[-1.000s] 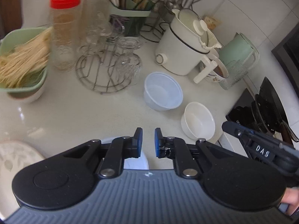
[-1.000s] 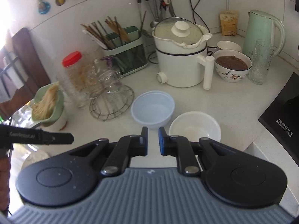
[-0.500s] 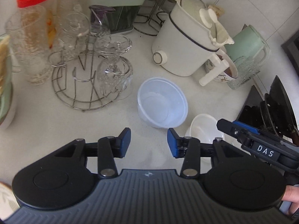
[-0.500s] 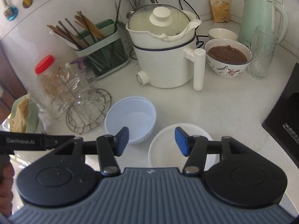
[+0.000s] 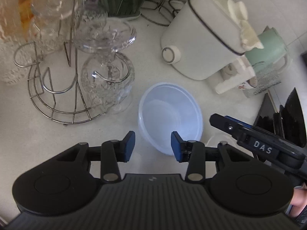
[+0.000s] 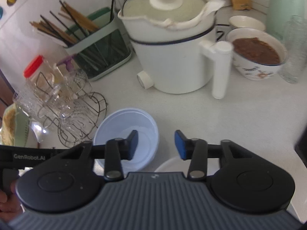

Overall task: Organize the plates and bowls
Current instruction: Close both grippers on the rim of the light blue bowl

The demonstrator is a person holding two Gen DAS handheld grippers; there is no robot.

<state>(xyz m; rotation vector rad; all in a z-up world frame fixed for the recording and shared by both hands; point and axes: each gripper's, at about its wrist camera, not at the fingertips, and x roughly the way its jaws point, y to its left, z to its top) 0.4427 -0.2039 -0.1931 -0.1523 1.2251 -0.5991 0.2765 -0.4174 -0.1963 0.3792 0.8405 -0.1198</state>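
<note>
A translucent bluish plastic bowl (image 5: 170,115) (image 6: 122,132) stands upright on the white counter. My left gripper (image 5: 153,146) hovers at its near rim, one pad outside the wall and one over the inside. Its jaws are closing and neither pad presses on the rim. A white bowl (image 6: 166,163) (image 5: 212,140) sits just right of the plastic one, mostly hidden under my right gripper (image 6: 156,145). That gripper's jaws are closing too, with the white bowl's far rim below the gap and its left pad over the plastic bowl. Nothing is gripped.
A wire rack (image 5: 57,99) with upturned glasses stands left of the bowls. Behind are a white electric pot (image 6: 172,53), a chopstick holder (image 6: 96,44), a bowl of brown food (image 6: 257,55), a green kettle (image 5: 268,48) and a red-lidded jar (image 6: 36,71). A black cooktop (image 5: 287,118) lies right.
Both grippers came forward and down toward the two bowls. Their jaws went from nearly shut to wide apart, then narrowed a little.
</note>
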